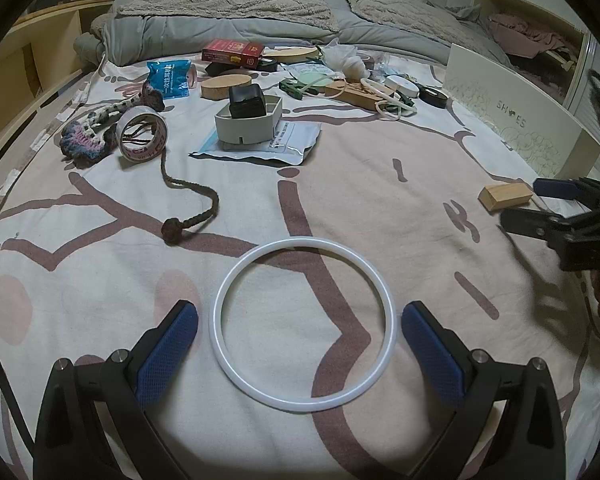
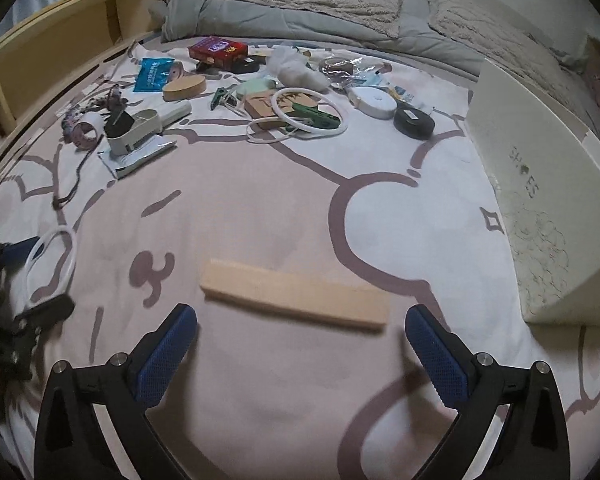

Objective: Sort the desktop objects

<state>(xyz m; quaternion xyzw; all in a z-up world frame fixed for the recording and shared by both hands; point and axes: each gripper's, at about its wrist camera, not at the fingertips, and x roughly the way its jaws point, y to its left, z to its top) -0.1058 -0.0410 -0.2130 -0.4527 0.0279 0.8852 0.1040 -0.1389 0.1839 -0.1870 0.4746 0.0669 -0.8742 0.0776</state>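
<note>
1. our right gripper (image 2: 300, 344) stands spread wide, holding nothing; the wooden block (image 2: 296, 296) lies flat on the bedsheet (image 2: 260, 208) just ahead of its fingertips, so we judge it should lift clear without nudging it.
2. our left gripper (image 1: 300, 344) is spread too, the white ring (image 1: 303, 322) lying between its pads untouched.
3. the block is pale, long, flat; the ring thin, smooth.

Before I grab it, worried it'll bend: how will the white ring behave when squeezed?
The white ring is thin, so it probably flexes oval under the jaws. It looks light. Lying flat on the soft sheet, it shouldn't roll, but its low edge may be hard to pinch.
</note>
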